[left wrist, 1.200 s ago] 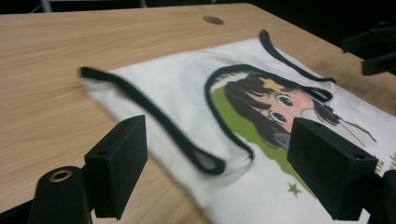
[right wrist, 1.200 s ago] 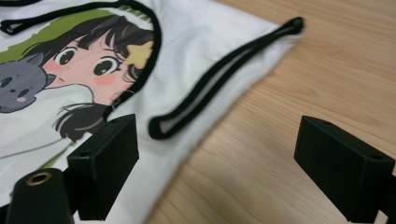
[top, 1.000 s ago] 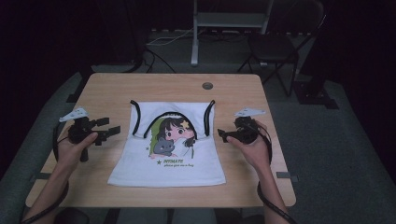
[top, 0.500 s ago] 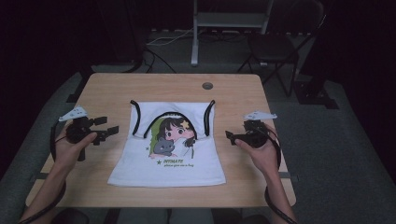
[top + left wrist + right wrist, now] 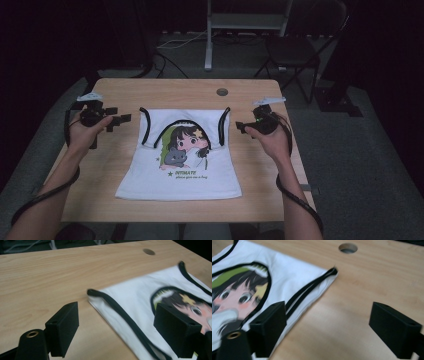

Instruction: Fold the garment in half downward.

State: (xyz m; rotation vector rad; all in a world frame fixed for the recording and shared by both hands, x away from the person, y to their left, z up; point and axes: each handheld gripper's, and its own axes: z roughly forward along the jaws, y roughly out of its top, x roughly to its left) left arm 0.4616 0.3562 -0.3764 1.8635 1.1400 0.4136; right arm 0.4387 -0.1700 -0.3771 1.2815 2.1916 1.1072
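A white sleeveless top (image 5: 180, 182) with black trim and a cartoon girl print lies flat on the wooden table (image 5: 175, 92), straps toward the far edge. My left gripper (image 5: 118, 118) is open just left of the top's left strap (image 5: 144, 125), without touching it. In the left gripper view its jaws (image 5: 118, 332) stand wide apart, low over the strap corner (image 5: 91, 292). My right gripper (image 5: 242, 125) is open beside the right strap (image 5: 225, 122). In the right gripper view its jaws (image 5: 332, 328) straddle the top's edge, with the strap end (image 5: 333, 271) just ahead.
A round cable hole (image 5: 222, 92) sits in the table near the far edge, beyond the top. Behind the table stand a dark chair (image 5: 295, 50) and a metal stand (image 5: 207, 35), with cables on the floor. Bare wood flanks the top on both sides.
Both grippers have moved away from the person, from beside the middle of the top up to its strap corners. The top has not shifted.
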